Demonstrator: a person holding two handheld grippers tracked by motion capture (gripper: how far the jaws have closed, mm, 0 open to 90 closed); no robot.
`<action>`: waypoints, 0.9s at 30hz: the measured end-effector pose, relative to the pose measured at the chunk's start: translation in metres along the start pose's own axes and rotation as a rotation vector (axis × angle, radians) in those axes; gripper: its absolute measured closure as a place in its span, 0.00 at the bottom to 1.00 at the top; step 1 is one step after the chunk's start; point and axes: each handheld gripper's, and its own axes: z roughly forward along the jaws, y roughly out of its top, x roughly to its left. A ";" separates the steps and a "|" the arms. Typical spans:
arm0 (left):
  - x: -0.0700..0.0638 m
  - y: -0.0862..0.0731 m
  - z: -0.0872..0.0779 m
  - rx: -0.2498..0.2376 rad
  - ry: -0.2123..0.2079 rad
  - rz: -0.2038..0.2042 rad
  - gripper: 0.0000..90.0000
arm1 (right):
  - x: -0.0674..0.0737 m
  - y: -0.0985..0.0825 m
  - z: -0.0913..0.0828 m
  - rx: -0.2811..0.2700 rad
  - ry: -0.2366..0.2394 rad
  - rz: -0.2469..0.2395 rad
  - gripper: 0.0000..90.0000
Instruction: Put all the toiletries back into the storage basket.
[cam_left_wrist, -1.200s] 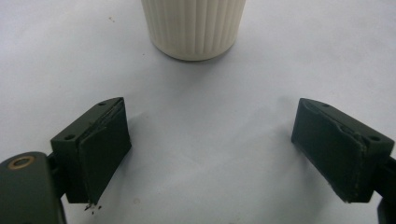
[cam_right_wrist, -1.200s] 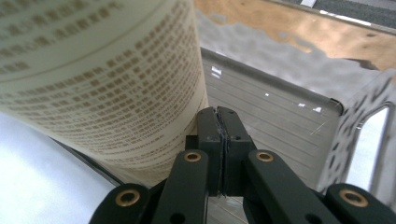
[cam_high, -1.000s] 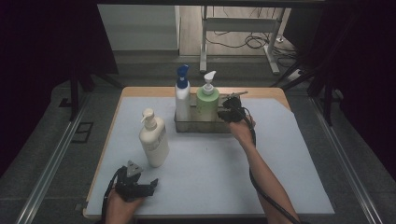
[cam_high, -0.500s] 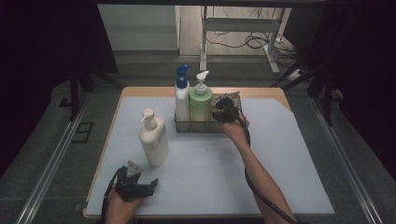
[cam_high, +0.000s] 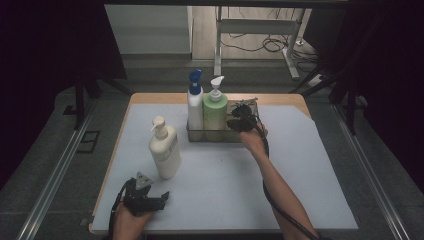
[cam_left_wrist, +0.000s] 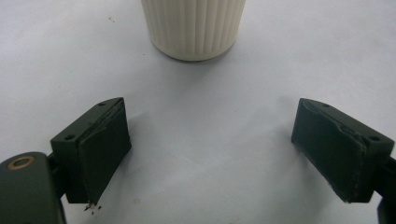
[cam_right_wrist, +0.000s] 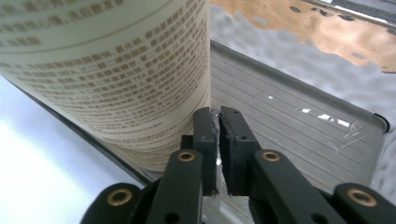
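The green pump bottle (cam_high: 215, 111) stands upright in a clear tray (cam_high: 210, 136) at the far middle of the table (cam_high: 300, 170), just beside a white bottle with a blue pump (cam_high: 195, 102) in the same tray. From the high view the right gripper (cam_high: 239, 120) sits at the green bottle's right side, over the tray's free end. The right gripper view gives the close detail — the bottle's printed label (cam_right_wrist: 107, 70) fills the left, the tray's ribbed floor runs off to the right, and the two black jaws stand almost together with only a thin slit between them and nothing in it; they have just been easing apart a little.

The left gripper (cam_high: 142, 197) rests near the table's front edge. Its own view shows its jaws wide apart and empty — the ribbed base of a cream pump bottle (cam_left_wrist: 194, 25) stands just ahead of them.
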 end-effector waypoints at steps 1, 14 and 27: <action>0.000 0.000 0.000 0.000 0.000 0.000 0.12 | 0.000 0.000 -0.001 0.000 -0.002 -0.002 0.92; 0.000 0.000 0.000 -0.001 0.000 0.000 0.12 | -0.001 0.000 -0.021 -0.034 0.014 -0.020 0.79; 0.000 0.000 0.000 -0.001 0.000 -0.001 0.12 | 0.004 -0.004 -0.043 -0.059 0.059 -0.052 0.46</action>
